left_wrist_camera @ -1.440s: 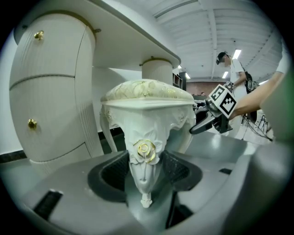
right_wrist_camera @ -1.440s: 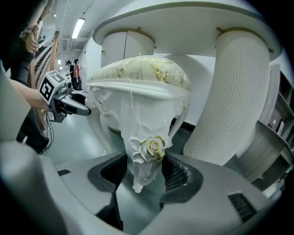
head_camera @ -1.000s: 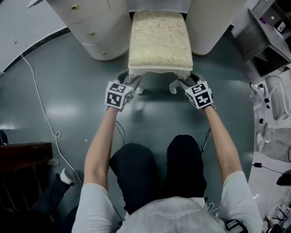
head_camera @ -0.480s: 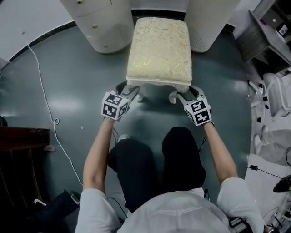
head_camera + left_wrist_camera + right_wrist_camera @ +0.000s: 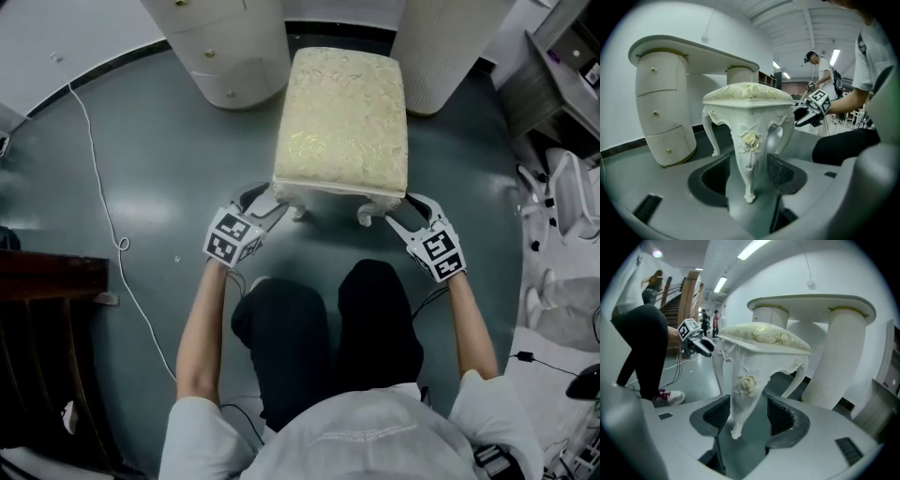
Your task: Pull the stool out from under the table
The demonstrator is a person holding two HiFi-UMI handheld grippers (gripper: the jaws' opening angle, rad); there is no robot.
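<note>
The stool [image 5: 342, 117] has a cream patterned cushion and white carved legs and stands on the grey floor in front of the white dressing table [image 5: 693, 49]. My left gripper [image 5: 267, 202] is at its front left corner. In the left gripper view that leg [image 5: 750, 159] stands between the dark pads [image 5: 780, 171] with a gap on each side, and the jaws are opening. My right gripper [image 5: 412, 208] is at the front right corner. Its leg [image 5: 743, 399] also stands between open pads [image 5: 780, 416].
The table's drawer pedestal [image 5: 230, 47] and ribbed pedestal [image 5: 441, 56] flank the stool's far end. A white cable [image 5: 103, 216] runs along the floor at left beside dark wooden furniture [image 5: 47, 281]. Shelving and clutter [image 5: 562, 187] line the right. The person's legs [image 5: 328, 337] are just behind the grippers.
The stool has come toward me, further out from between the pedestals, with both grippers at its front legs. The right gripper has swung out to the right.
</note>
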